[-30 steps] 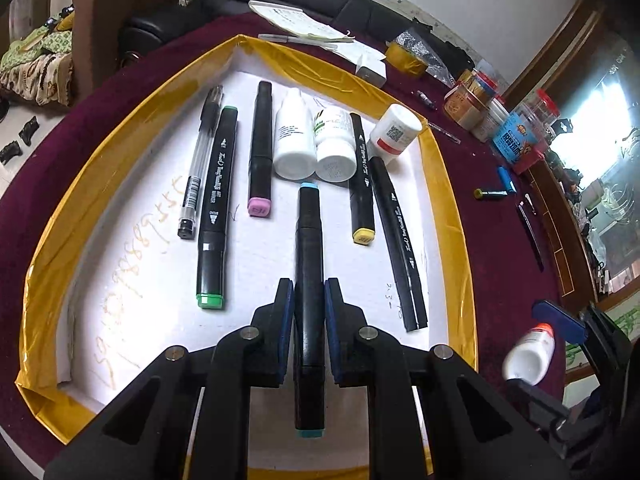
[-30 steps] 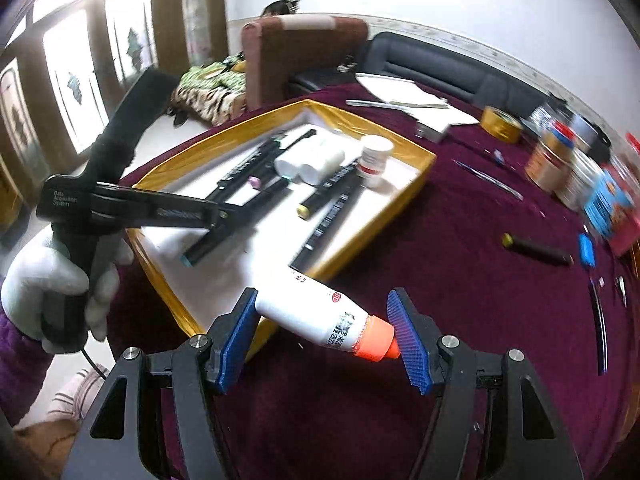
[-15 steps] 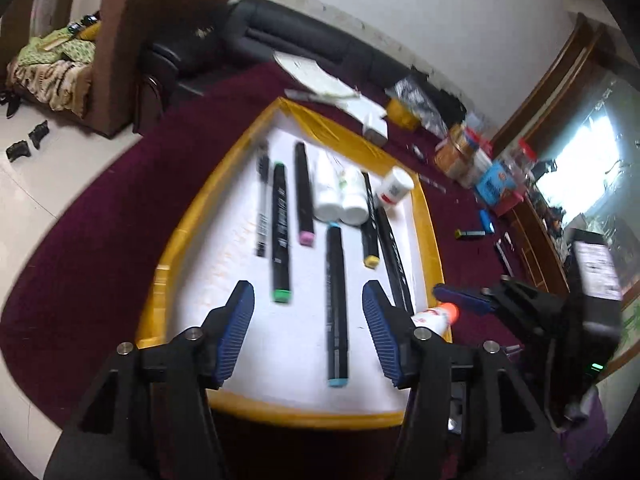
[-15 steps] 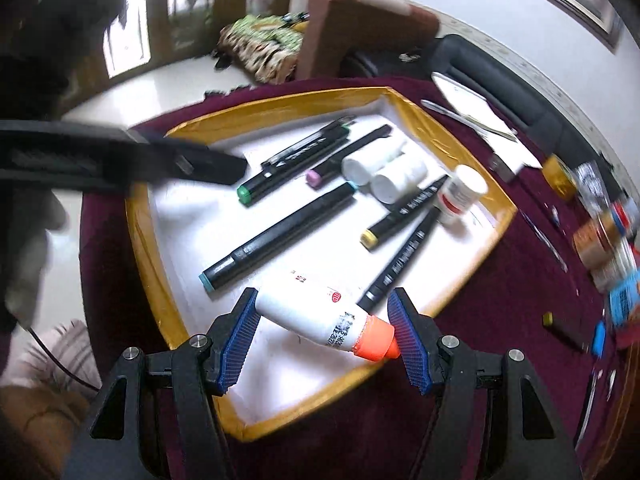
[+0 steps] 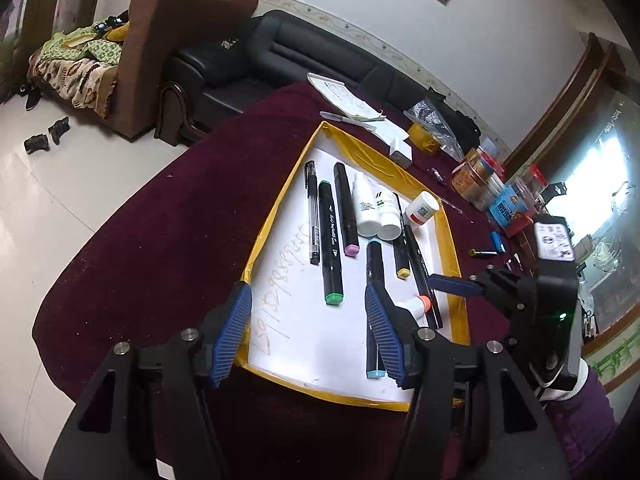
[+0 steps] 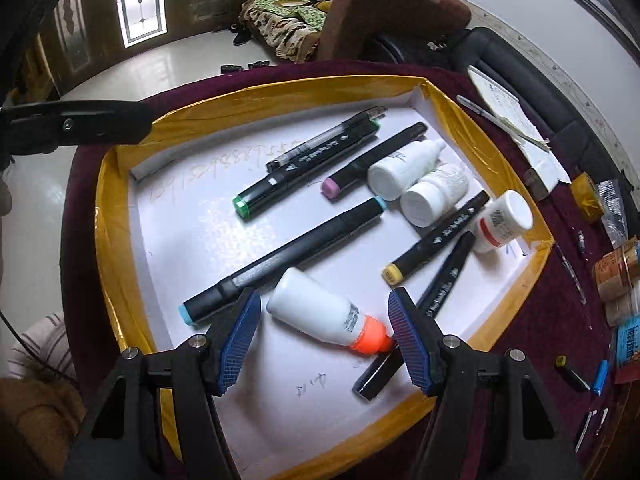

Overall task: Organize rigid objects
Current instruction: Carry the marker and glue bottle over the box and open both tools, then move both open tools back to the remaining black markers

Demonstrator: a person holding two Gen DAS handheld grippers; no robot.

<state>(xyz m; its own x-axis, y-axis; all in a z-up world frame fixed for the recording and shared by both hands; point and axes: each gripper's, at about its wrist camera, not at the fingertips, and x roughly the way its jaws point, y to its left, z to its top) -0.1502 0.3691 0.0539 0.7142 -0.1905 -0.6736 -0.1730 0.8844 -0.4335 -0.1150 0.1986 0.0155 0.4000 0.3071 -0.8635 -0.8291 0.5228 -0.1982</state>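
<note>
The right gripper (image 6: 325, 334) holds the orange-capped bottle (image 6: 320, 314) crosswise over the tray's (image 6: 120, 280) near right part; lower it level beside the black marker (image 6: 420, 312), then release. The left gripper's (image 5: 306, 334) fingers, just opened, stand wide, empty.

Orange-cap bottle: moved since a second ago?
Yes. The right gripper holds the orange-cap bottle; it was over the maroon cloth outside the tray's yellow rim, and is now above the white tray floor, beside the blue-tipped marker.

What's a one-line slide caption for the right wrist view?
Right gripper carries an orange-capped white bottle over the yellow-rimmed tray of markers.
</note>
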